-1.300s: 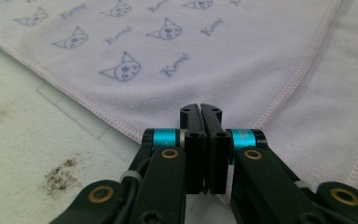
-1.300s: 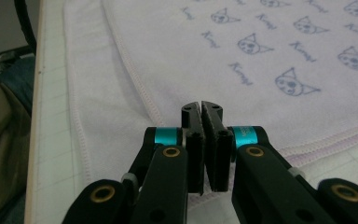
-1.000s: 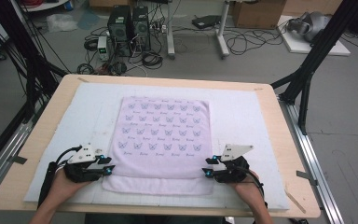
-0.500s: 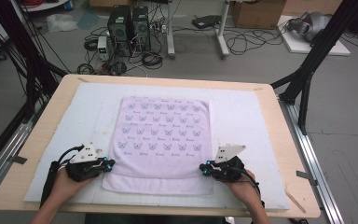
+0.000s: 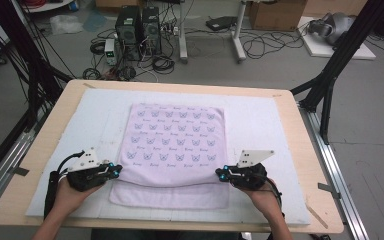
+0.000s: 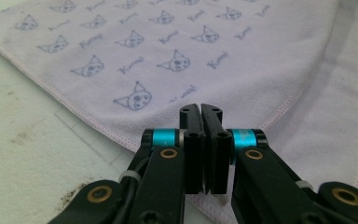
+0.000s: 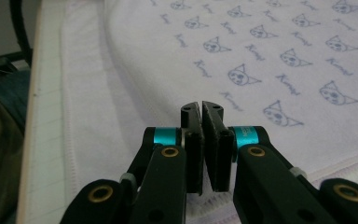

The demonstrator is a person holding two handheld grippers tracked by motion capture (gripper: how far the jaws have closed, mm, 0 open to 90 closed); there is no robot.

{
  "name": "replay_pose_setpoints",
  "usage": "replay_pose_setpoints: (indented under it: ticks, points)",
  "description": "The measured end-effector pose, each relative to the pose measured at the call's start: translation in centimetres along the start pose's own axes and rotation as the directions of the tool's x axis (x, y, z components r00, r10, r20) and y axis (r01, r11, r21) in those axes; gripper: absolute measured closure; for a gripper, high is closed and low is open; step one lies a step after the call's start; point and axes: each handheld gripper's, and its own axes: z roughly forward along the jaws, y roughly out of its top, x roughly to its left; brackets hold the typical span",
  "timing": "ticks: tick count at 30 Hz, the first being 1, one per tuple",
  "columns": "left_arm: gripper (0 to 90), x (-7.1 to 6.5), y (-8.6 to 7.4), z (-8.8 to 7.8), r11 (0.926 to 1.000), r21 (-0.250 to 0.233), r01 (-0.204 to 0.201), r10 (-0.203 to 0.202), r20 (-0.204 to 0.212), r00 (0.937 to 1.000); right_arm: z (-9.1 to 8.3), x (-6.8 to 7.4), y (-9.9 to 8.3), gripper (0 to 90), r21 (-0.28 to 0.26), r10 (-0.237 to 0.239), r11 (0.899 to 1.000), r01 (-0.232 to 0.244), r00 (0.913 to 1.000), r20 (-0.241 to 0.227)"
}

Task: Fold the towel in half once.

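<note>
A lilac towel (image 5: 172, 140) printed with small cat faces lies flat on the white mat (image 5: 80, 125), and a plain under-layer (image 5: 170, 197) sticks out along its near edge. My left gripper (image 5: 118, 170) sits at the printed layer's near left corner. In the left gripper view the towel (image 6: 191, 46) brings its two hems together right at the left gripper (image 6: 200, 108), whose jaws are shut on that corner. My right gripper (image 5: 219, 174) is at the near right corner. In the right gripper view the right gripper (image 7: 201, 106) is shut on the towel (image 7: 284, 56) at its edge.
The mat covers most of a wooden table (image 5: 37, 165). Black frame struts (image 5: 330, 75) stand at both sides. Computer towers (image 5: 137, 25) and cables lie on the floor beyond the far edge. A dark sleeve (image 7: 0, 140) shows at the left of the right gripper view.
Both grippers sit very slightly farther up the table at the towel's near corners. The towel lies as before.
</note>
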Motion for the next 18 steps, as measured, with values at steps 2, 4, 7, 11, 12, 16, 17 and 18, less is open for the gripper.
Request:
replay_pose_setpoints:
  ticks: [2,4,7,11,12,16,17,18]
  points:
    - [87.3,-0.2,0.3,-0.4,1.0,-0.004,-0.002,0.002,-0.003,1.0,-0.5,0.1,0.4,87.3,-0.004,-0.006,1.0,0.006,1.0,-0.005]
    - [87.4,-0.6,0.6,-1.0,0.9999,-0.013,-0.003,0.003,-0.002,1.0,-1.1,0.5,0.8,87.5,-0.019,-0.015,1.0,0.015,0.9999,-0.006]
    - [87.5,-1.3,0.8,-2.3,0.9993,-0.037,0.006,-0.006,0.001,1.0,-2.1,1.1,1.3,87.5,-0.04,-0.02,0.999,0.019,0.9997,-0.017]
    - [87.0,-2.4,0.0,-3.6,0.9995,-0.026,0.016,-0.015,0.044,0.9989,-3.2,2.5,1.2,87.4,-0.009,-0.04,0.999,0.04,0.9984,-0.04]
    - [84.7,-2.8,-0.3,-3.7,0.9999,-0.012,0.008,-0.007,0.049,0.9988,-3.3,2.7,0.9,86.6,0.005,-0.035,0.999,0.035,0.9974,-0.063]
    - [70.1,-3.3,-1.4,-2.6,0.9988,0.048,0.001,-0.004,0.062,0.9981,-2.4,3.3,-1.2,68.0,0.046,0.005,0.999,-0.001,0.996,-0.09]
    - [69.8,-3.4,-1.5,-2.1,0.998,0.063,0.0,-0.004,0.071,0.9975,-2.0,3.2,-1.7,66.3,0.059,0.008,0.998,-0.002,0.9957,-0.092]
    - [69.9,-3.4,-1.7,-1.6,0.997,0.076,-0.008,0.001,0.08,0.9968,-1.5,3.2,-2.1,65.3,0.069,0.008,0.998,-0.001,0.9948,-0.101]
